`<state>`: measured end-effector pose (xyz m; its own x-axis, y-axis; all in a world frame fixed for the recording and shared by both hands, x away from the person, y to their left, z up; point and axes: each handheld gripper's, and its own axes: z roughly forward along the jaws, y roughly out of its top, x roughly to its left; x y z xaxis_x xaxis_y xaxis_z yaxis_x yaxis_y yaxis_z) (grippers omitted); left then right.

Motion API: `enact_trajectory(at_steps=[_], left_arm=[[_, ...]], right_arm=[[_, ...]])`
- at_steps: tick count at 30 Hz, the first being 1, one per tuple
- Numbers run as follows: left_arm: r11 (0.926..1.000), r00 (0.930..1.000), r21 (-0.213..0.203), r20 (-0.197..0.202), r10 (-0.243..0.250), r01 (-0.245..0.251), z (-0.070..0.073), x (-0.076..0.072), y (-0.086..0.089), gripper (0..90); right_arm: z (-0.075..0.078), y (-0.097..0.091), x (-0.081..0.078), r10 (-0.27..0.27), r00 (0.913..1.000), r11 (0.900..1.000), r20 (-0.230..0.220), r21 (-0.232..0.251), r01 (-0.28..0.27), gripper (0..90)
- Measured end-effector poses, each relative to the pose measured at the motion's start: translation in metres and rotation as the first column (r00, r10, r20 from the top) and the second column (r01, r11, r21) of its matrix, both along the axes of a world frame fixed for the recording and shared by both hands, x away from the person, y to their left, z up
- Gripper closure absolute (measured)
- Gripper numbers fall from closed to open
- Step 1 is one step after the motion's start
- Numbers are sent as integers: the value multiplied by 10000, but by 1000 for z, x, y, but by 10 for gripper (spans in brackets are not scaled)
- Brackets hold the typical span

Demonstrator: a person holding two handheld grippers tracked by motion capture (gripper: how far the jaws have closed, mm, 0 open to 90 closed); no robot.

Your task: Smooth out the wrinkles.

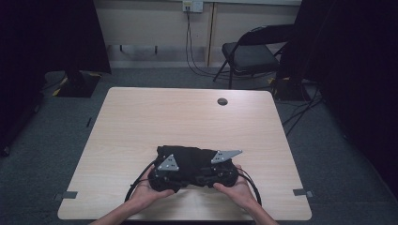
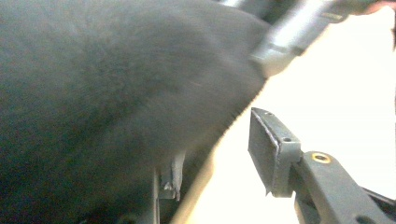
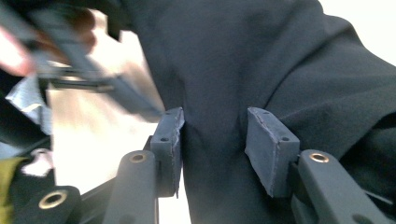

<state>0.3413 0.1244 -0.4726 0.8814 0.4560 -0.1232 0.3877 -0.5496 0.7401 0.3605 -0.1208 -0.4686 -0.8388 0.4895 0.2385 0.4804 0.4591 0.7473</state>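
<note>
A: Where is the black cloth [image 1: 187,161] found?
B: Bunched at the near edge of the surface [image 1: 187,117], between both tools.
A: Their state?
B: The right tool [image 3: 212,135] is parted around a fold, unclenched; the left tool [image 2: 219,154] is spread, one jaw buried. A grasp seems in preparation; closing is called for next.

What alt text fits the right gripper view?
The right gripper has its two black jaws parted around a fold of black cloth on a pale table. A blurred hand holds the other gripper at upper left.
</note>
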Motion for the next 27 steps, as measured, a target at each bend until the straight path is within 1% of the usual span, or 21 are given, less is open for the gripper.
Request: enact_trajectory(at_steps=[1,2,3,5,6,8,9,10,11,12,14,16,17,18,19,21,23,24,25,26,27], left_arm=[[10000,10000,-5,-35,18,-18,2,-3,2,566],[9998,9998,-170,-211,-46,42,5,-4,3,569],[9994,9996,-333,-271,-125,116,8,-6,3,577],[9971,9993,-705,-217,-314,298,16,-10,3,584],[9955,9993,-875,-108,-366,355,20,-12,3,587],[9913,9986,-1219,-89,-519,504,30,-13,3,581],[9879,9982,-1448,-131,-589,563,35,-14,4,554],[9852,9975,-1589,-188,-682,644,39,-13,4,540],[9839,9973,-1644,-89,-726,701,43,-13,5,538],[9824,9970,-1703,72,-767,768,49,-12,6,532],[9766,9960,-1958,118,-881,887,55,-6,8,524],[9751,9966,-2059,111,-814,819,58,3,9,520],[9749,9984,-2152,26,-574,566,59,7,10,523],[9722,9995,-2330,-133,-277,238,61,12,10,524],[9684,9997,-2488,-114,-192,158,64,17,10,524],[9758,9996,-2170,-72,256,-265,72,25,8,518],[9720,9991,-2310,-91,415,-425,77,35,8,495],[9773,9982,-2036,-243,554,-592,74,40,8,504],[9844,9978,-1634,-181,631,-652,68,45,9,511],[9887,9974,-1322,73,720,-704,60,48,12,512],[9909,9959,-991,-56,907,-908,50,52,16,518]], right_arm=[[-1,1,1,-67,10000,10000,43,-60,67,559],[-2,1,3,-146,9999,9999,43,-71,146,561],[-2,1,4,-273,9996,9996,111,-96,274,556],[-2,2,6,-461,9988,9989,187,-90,462,518],[-2,3,6,-578,9981,9982,219,-127,580,493],[2,4,6,-553,9983,9984,192,-122,555,441],[4,4,4,-510,9985,9986,175,-124,512,428],[6,3,4,-379,9992,9991,83,-159,380,411],[8,2,4,-274,9996,9996,-8,-117,274,409],[10,0,3,-245,9996,9997,-105,-71,244,412],[16,-5,2,-279,9996,9996,-108,-29,279,416],[23,-10,1,-453,9989,9990,133,54,452,422],[28,-14,2,-568,9983,9979,139,335,563,431],[30,-16,4,-720,9974,9963,96,482,715,435],[34,-17,7,-890,9960,9940,108,647,881,438],[42,-17,13,-960,9948,9922,343,827,929,470],[49,-12,22,-960,9939,9925,535,809,915,517],[50,-9,26,-972,9933,9931,633,722,926,539],[50,-5,30,-1020,9924,9933,692,620,978,564],[48,-2,34,-1034,9914,9941,800,426,1002,564],[44,1,37,-1048,9916,9944,756,236,1033,550]])
